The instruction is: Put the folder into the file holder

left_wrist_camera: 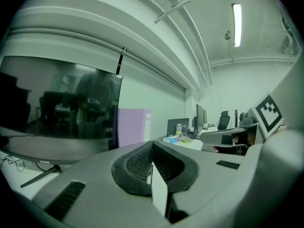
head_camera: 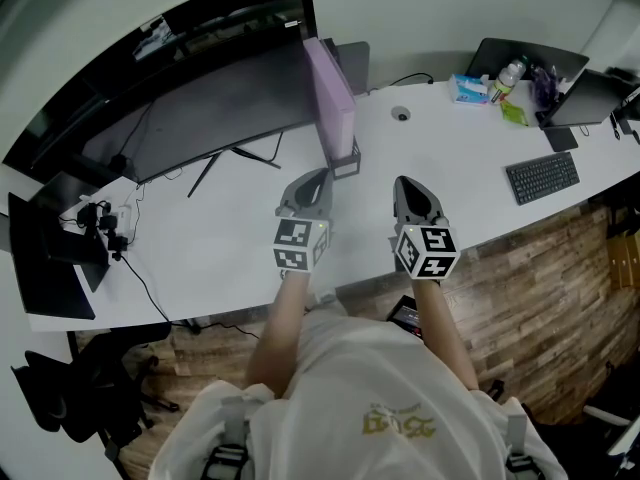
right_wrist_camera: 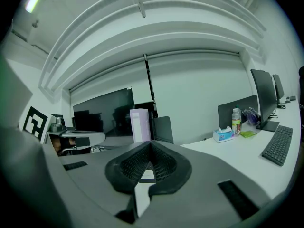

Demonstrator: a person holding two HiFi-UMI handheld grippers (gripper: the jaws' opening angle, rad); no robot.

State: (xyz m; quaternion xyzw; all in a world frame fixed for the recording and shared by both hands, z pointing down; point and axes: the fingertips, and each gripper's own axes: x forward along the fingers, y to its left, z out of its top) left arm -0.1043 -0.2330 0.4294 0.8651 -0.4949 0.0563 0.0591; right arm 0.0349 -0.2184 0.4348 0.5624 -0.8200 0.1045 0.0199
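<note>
At 12 o'clock in the head view I see only the near end of the file holder (head_camera: pixel 346 161); the folder (head_camera: pixel 331 90) covers the rest. The clutter (head_camera: pixel 514 114) beside the bottle (head_camera: pixel 508 74) at 2 o'clock is too small to name.

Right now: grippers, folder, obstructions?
Left gripper shut, empty. Right gripper shut, empty. Purple folder upright in file holder. Monitor close beside holder.

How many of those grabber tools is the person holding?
2. The left hand-held gripper hovers over the white desk near the file holder; the right hand-held gripper is alongside it, to its right. No others seem hidden.
</note>
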